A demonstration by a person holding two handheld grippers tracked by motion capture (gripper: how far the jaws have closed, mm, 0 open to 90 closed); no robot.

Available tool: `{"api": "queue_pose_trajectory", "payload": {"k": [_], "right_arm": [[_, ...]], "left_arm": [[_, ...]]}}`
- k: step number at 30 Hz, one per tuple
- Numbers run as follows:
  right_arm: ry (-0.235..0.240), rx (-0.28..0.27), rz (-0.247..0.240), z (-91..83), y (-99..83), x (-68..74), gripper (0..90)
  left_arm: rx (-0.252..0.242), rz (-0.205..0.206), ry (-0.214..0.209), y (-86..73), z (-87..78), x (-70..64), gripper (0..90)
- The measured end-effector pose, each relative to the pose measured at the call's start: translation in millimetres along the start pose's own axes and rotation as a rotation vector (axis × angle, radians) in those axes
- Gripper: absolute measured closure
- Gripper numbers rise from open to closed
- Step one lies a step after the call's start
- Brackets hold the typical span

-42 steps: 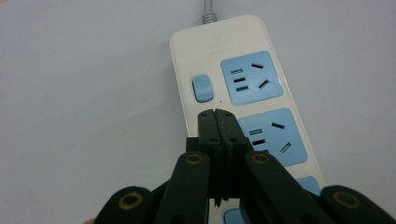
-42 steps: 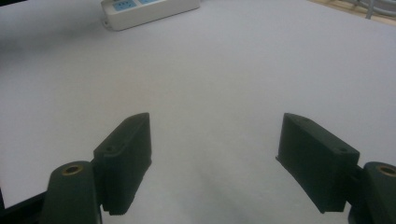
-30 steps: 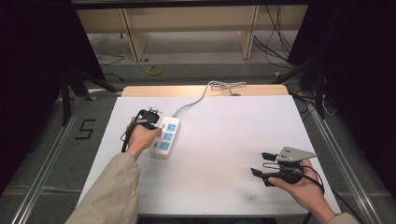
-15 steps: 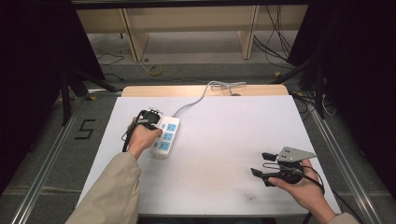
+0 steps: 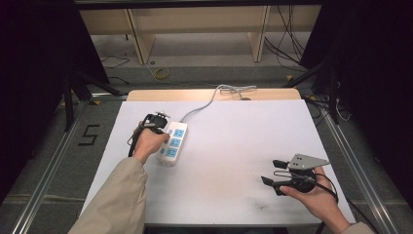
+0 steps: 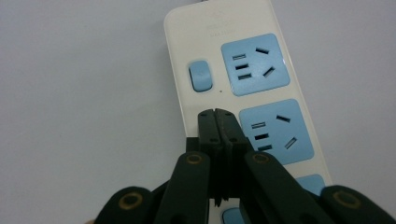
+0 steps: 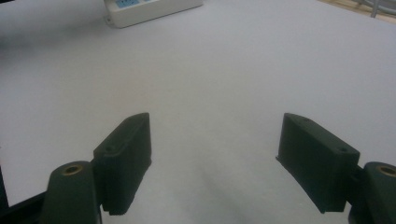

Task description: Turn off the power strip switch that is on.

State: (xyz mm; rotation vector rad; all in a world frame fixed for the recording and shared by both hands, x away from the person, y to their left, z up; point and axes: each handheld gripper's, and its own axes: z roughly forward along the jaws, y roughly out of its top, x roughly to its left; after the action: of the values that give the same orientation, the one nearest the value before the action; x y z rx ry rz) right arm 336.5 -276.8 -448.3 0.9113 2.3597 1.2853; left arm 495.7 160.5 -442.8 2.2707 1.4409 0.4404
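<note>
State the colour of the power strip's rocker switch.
Light blue, on the white power strip; the switch shows best in the left gripper view.

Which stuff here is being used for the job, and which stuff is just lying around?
Being used:
- power strip, white with blue sockets
- its blue switch, just ahead of the jaw tips
- left gripper, jaws shut, over the strip
- the strip's grey cable

Just lying about:
- right gripper, open over bare table
- yellow cable on the floor
- wooden frame behind
</note>
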Motion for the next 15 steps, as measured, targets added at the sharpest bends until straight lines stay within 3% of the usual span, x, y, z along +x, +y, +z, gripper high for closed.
{"api": "queue_pose_trajectory", "payload": {"k": [10, 15], "right_arm": [[0.001, 0.0, -0.001, 0.0, 0.1, 0.1, 26.0], [0.001, -0.001, 0.0, 0.1, 0.1, 0.4, 26.0]], "left_arm": [[0.024, 0.014, 0.011, 3.3, 0.6, -2.4, 90.0], [0.028, 0.001, 0.005, 4.0, 0.8, -1.4, 90.0]]}}
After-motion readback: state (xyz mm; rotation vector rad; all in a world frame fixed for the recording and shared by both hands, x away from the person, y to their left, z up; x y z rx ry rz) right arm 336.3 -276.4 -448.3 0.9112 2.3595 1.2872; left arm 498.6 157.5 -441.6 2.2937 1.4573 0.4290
